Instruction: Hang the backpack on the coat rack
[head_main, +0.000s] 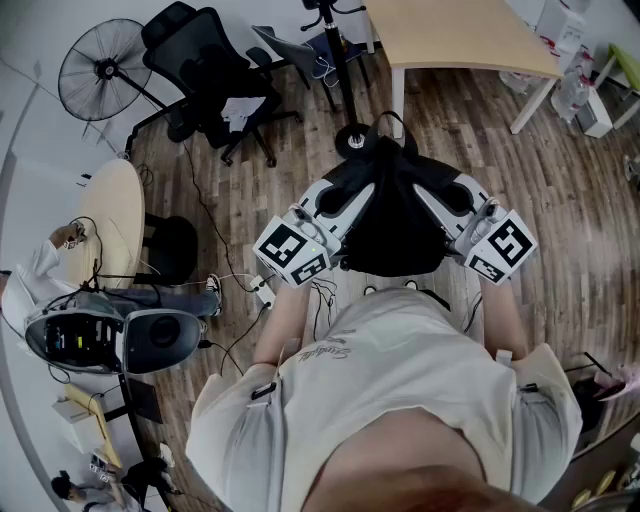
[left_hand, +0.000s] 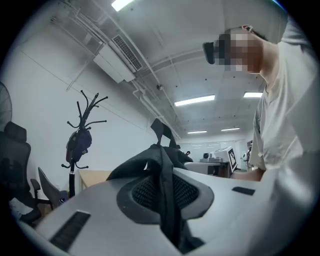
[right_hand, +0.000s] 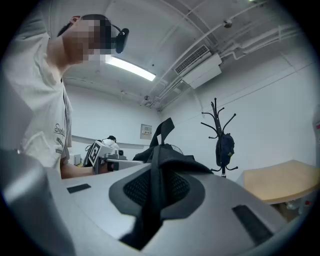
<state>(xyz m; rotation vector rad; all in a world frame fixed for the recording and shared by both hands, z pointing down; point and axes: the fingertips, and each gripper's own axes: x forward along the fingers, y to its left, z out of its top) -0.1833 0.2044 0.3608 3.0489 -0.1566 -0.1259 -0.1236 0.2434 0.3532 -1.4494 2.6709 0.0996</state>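
A black backpack (head_main: 392, 218) hangs in the air between my two grippers, over the wooden floor. My left gripper (head_main: 338, 206) is shut on a fold of its black fabric (left_hand: 165, 190) at the left side. On the right side, my right gripper (head_main: 452, 200) is shut on another black fold (right_hand: 154, 195). The backpack's top loop (head_main: 388, 122) points toward the coat rack (head_main: 345, 90), whose round base stands just beyond the bag. In the gripper views the rack (left_hand: 80, 135) stands upright by the white wall with a small dark bag (right_hand: 225, 146) hanging on it.
A black office chair (head_main: 215, 75) and a standing fan (head_main: 103, 68) are at the back left. A wooden table (head_main: 460, 35) stands at the back right, a round table (head_main: 108, 215) at the left. Cables (head_main: 215, 240) trail over the floor.
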